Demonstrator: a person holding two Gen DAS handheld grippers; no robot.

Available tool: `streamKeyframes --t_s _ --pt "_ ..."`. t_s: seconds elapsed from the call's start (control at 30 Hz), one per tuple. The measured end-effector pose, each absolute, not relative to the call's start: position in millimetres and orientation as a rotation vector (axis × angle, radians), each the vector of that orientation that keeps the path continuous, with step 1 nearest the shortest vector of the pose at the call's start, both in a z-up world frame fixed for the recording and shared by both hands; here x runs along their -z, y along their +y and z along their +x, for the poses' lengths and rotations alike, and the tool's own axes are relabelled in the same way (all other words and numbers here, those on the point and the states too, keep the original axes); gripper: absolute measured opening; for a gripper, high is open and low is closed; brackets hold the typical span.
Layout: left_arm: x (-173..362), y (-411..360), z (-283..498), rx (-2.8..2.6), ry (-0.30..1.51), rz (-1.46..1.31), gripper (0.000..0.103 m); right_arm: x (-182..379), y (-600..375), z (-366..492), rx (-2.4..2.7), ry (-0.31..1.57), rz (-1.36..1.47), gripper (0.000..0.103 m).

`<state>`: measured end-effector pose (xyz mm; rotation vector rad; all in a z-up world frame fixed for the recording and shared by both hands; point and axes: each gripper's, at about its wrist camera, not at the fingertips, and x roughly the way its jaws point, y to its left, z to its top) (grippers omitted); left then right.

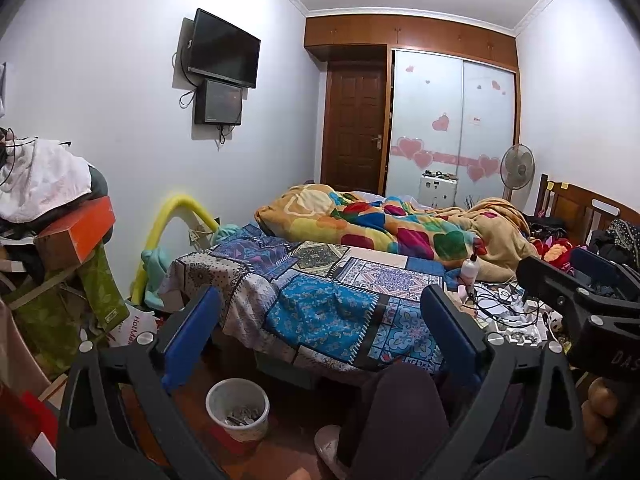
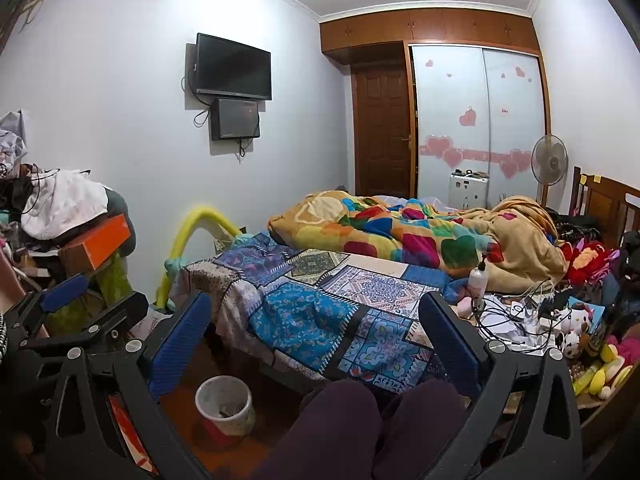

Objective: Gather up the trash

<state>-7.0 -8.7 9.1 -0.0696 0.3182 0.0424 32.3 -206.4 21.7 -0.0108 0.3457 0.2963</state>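
While both grippers hang raised over the person's knees (image 2: 352, 432) with nothing held, the step in hand reads as scouting for trash, none grabbed yet; left gripper (image 1: 320, 344) has its blue fingers (image 1: 188, 336) spread wide apart, empty; right gripper (image 2: 316, 344) likewise wide apart, empty, and it shows in the left wrist view at the right edge, pointing at the bedside clutter; white wastebasket (image 1: 237, 408) stands on the wooden floor just beside the foot of the bed (image 1: 320, 292), below and between the left fingers, some scraps already inside, contents too small to name; likeliest trash is the white crumpled paper (image 2: 508, 330) mixed with cables (image 2: 500, 308) on the bed's right side, near the lotion bottle (image 2: 478, 280) and plush toys (image 2: 576, 320); cannot tell for sure which bits are rubbish; to do it well, judge: reach with the right gripper since it is nearer, come down from above, close on paper only, keep clear of the cables so nothing drags, avoid knocking the upright bottle; then swing over to the basket and release low over its rim; patchwork sheet (image 1: 316, 312) looks loose, so pinch above it, not into it.
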Motion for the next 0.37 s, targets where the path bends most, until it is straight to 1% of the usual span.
streamKeyframes --t_s 0.37 --pt "-8.5 -9.9 -1.5 -0.044 0.339 -0.062 0.101 -23.4 -211.5 38.6 -0.307 0.358 -0.008 0.103"
